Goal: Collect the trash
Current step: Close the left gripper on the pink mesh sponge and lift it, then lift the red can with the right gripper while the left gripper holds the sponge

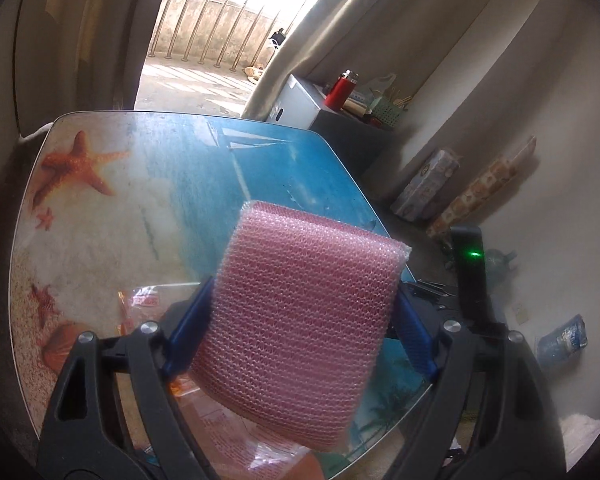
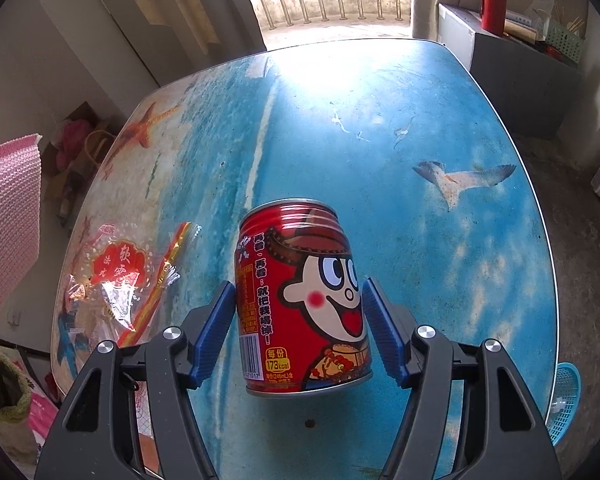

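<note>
My left gripper [image 1: 304, 288] is shut on a pink bubble-wrap pouch [image 1: 300, 320], its blue pads pressed against both sides, held up over the beach-print table [image 1: 140, 200]. The same pouch [image 2: 8, 220] shows at the left edge of the right wrist view. My right gripper [image 2: 300, 284] is shut on a red drink can [image 2: 300, 300] with a cartoon face; the can is upright, both pads against its sides, low over the blue part of the table [image 2: 420, 120]. A clear snack wrapper with red print [image 2: 116, 276] and a red-gold strip wrapper [image 2: 168, 264] lie on the table left of the can.
A blue plastic basket [image 2: 566, 400] sits on the floor past the table's right edge. A crushed plastic bottle [image 1: 564, 340] and a black device with a green light [image 1: 472, 272] stand on the floor. A cabinet [image 2: 520, 64] with a red flask [image 2: 493, 8] is at the back right.
</note>
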The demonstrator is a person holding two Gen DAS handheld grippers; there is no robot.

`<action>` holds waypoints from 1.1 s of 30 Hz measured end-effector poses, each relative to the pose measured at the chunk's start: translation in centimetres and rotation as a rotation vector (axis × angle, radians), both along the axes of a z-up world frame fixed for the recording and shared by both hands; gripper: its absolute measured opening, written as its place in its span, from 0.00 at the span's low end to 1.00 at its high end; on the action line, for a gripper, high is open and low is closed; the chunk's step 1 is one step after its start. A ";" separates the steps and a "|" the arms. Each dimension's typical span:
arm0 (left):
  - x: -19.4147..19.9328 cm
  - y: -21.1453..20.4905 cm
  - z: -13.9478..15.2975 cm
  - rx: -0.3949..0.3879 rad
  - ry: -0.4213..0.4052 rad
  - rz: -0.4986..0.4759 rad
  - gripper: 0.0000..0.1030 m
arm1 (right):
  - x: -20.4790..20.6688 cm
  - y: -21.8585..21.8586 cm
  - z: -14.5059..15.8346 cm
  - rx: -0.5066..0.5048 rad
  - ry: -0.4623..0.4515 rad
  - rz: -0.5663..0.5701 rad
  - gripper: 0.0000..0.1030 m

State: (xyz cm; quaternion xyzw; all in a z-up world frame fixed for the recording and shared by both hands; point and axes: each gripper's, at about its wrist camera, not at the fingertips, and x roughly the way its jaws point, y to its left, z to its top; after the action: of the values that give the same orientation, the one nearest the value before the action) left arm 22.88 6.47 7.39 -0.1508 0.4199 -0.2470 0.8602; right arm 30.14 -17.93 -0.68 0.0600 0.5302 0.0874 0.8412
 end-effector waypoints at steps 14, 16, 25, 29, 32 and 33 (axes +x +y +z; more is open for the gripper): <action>-2.6 -13.8 -6.6 0.204 0.046 -0.140 0.78 | -12.4 -9.3 -0.3 0.052 -0.023 -0.310 0.62; -2.5 -15.6 -7.6 0.258 0.043 -0.157 0.78 | -13.3 -9.9 -0.5 0.066 -0.029 -0.329 0.62; -3.2 -17.4 -10.0 0.451 0.018 -0.143 0.78 | -14.4 -10.5 -0.4 0.074 -0.012 -0.323 0.62; -3.8 -17.6 -10.6 0.488 0.021 -0.138 0.78 | -14.1 -10.4 -0.3 0.068 0.001 -0.289 0.63; -4.0 -17.7 -10.8 0.505 0.021 -0.139 0.78 | -13.8 -10.3 -0.4 0.056 0.011 -0.275 0.66; -4.1 -17.8 -10.8 0.512 0.015 -0.140 0.78 | -13.8 -10.3 -0.4 0.056 0.013 -0.271 0.66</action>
State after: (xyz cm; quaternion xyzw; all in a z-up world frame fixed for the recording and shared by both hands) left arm 18.79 -11.32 -3.44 0.0995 0.4847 -0.1906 0.8479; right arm 16.36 -28.26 -1.08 0.1550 0.5202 -0.0125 0.8398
